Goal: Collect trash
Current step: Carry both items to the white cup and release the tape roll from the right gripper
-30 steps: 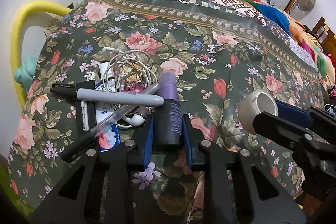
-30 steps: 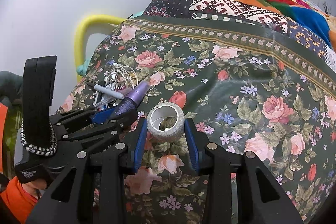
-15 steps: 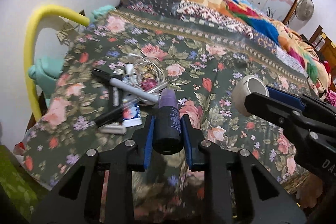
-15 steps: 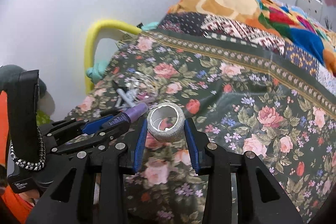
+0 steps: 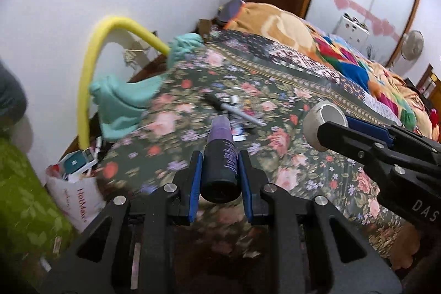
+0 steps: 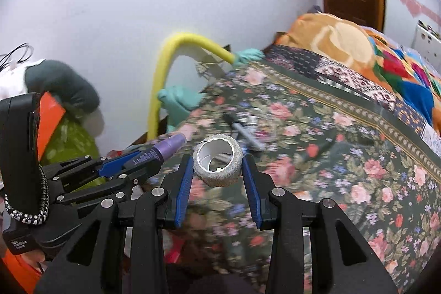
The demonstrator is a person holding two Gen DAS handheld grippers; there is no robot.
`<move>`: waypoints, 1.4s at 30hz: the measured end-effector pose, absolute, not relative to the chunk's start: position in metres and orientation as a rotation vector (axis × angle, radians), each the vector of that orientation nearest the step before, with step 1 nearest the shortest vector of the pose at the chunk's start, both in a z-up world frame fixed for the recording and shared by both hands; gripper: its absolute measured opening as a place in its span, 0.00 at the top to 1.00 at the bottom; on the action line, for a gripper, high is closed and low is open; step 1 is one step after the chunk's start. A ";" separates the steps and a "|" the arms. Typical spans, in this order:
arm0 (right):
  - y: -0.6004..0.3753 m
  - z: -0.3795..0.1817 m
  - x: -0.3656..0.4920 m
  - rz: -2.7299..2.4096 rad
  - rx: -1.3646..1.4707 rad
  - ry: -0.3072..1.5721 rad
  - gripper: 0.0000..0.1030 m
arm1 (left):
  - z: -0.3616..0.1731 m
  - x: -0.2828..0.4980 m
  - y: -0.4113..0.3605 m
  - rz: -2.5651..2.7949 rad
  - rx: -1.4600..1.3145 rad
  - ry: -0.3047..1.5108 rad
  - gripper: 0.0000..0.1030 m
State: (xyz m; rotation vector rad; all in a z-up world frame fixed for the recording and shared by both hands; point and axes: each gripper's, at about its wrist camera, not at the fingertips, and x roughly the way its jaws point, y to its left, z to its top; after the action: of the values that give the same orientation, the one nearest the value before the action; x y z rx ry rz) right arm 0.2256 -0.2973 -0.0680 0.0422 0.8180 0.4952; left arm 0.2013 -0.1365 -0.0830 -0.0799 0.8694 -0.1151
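I see dark bottle (image 5: 220, 170) with purple cap, clamped between blue pads of left gripper (image 5: 219, 178), cap end pointing forward, base toward camera, raised above flowered bedspread. Small print on its side, unreadable. I see silver glitter tape roll (image 6: 217, 161), white inner core, clamped by its outer sides in right gripper (image 6: 217, 175), open hole facing up toward camera, also off bed. Bottle and roll side by side, apart, not touching.
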 end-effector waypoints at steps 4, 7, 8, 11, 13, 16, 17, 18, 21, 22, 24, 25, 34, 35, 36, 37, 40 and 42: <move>-0.266 -0.059 0.202 0.555 0.016 0.804 0.68 | -0.074 0.168 -0.100 -0.045 -0.105 0.847 0.75; -0.244 -0.056 0.187 0.591 -0.012 0.801 0.68 | -0.071 0.144 -0.073 0.006 -0.133 0.837 0.75; -0.234 -0.055 0.180 0.613 -0.023 0.801 0.68 | -0.070 0.136 -0.064 0.019 -0.143 0.837 0.75; -0.212 -0.055 0.165 0.653 -0.048 0.799 0.68 | -0.070 0.114 -0.040 0.074 -0.151 0.835 0.75; -0.196 -0.058 0.155 0.677 -0.074 0.801 0.68 | -0.072 0.097 -0.023 0.113 -0.157 0.835 0.75; -0.172 -0.063 0.141 0.720 -0.105 0.813 0.68 | -0.077 0.075 0.000 0.161 -0.183 0.843 0.75; -0.162 -0.066 0.135 0.742 -0.116 0.822 0.68 | -0.079 0.068 0.008 0.176 -0.189 0.844 0.75; -0.155 -0.069 0.131 0.758 -0.126 0.831 0.68 | -0.082 0.060 0.016 0.196 -0.196 0.848 0.75; -0.133 -0.076 0.119 0.801 -0.158 0.853 0.68 | -0.091 0.039 0.039 0.243 -0.218 0.860 0.75; -0.127 -0.079 0.116 0.813 -0.171 0.858 0.68 | -0.094 0.034 0.045 0.257 -0.224 0.864 0.75; -0.111 -0.086 0.107 0.842 -0.201 0.869 0.68 | -0.102 0.023 0.057 0.289 -0.241 0.876 0.75; -0.103 -0.091 0.104 0.857 -0.216 0.878 0.68 | -0.107 0.016 0.064 0.309 -0.252 0.885 0.75; -0.040 -0.136 0.088 0.975 -0.297 0.998 0.68 | -0.165 -0.021 0.105 0.412 -0.361 1.002 0.75; -0.031 -0.143 0.086 0.986 -0.317 1.018 0.68 | -0.171 -0.024 0.109 0.416 -0.379 1.014 0.75; -0.025 -0.148 0.085 0.993 -0.330 1.029 0.68 | -0.179 -0.026 0.113 0.415 -0.400 1.027 0.75; -0.018 -0.154 0.084 1.002 -0.348 1.044 0.68 | -0.187 -0.027 0.116 0.413 -0.420 1.042 0.75; -0.004 -0.166 0.083 1.015 -0.376 1.072 0.68 | -0.205 -0.025 0.122 0.416 -0.439 1.077 0.75; 0.006 -0.174 0.085 1.021 -0.392 1.087 0.68 | -0.215 -0.022 0.127 0.416 -0.451 1.092 0.75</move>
State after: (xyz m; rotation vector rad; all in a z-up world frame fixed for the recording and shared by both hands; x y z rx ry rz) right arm 0.0847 0.0058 -0.1735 -0.3915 1.0871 1.0215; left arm -0.0218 0.1266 -0.2145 -0.4511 1.0923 0.4157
